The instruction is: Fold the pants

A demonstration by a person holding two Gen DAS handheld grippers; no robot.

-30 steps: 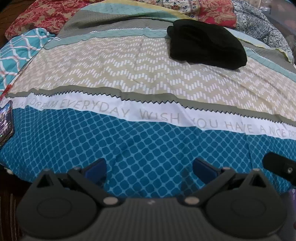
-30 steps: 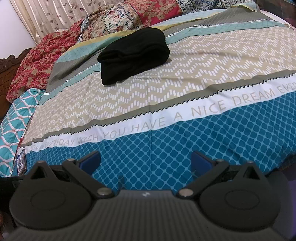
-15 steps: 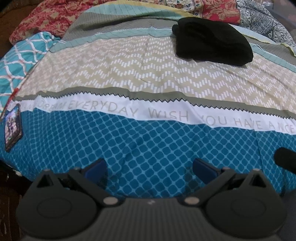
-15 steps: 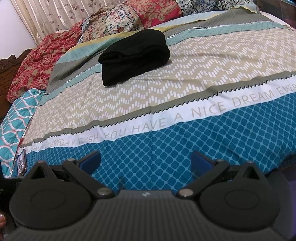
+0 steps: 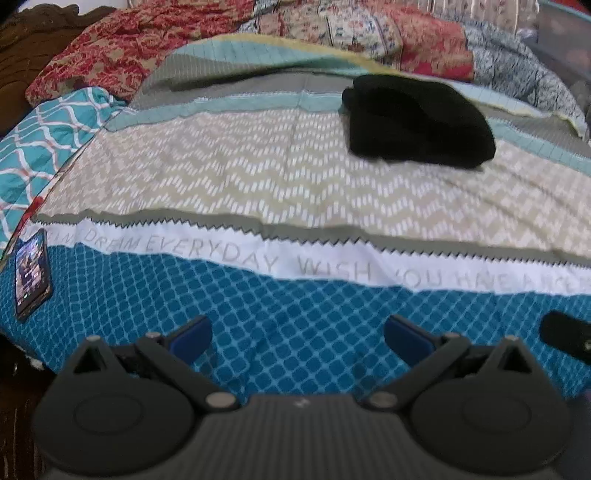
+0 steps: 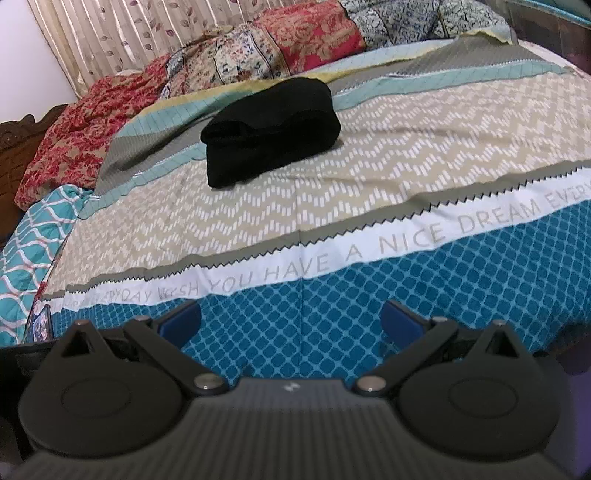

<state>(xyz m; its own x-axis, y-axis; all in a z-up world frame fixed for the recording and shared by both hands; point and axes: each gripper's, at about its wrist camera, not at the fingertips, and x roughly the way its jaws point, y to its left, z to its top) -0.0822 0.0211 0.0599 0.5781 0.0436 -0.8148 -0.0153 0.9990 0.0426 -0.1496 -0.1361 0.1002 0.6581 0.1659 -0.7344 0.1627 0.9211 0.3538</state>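
Note:
The black pants [image 5: 417,122] lie folded in a compact bundle on the far part of the bed, on the beige zigzag band; they also show in the right wrist view [image 6: 271,127]. My left gripper [image 5: 297,334] is open and empty, low over the blue-patterned near edge of the bedspread, far from the pants. My right gripper [image 6: 291,319] is open and empty too, over the same blue band. Part of the right gripper [image 5: 565,334] shows at the right edge of the left wrist view.
A phone [image 5: 31,273] lies on the blue band at the bed's left edge. Patterned pillows and bedding [image 6: 258,55] are piled along the headboard, with a curtain [image 6: 110,33] behind. A teal lattice cloth [image 5: 40,140] lies at the left side.
The left gripper has pulled back and tilted, so the pants sit lower in its view and more of the phone shows. The right gripper has barely moved. Both stay open.

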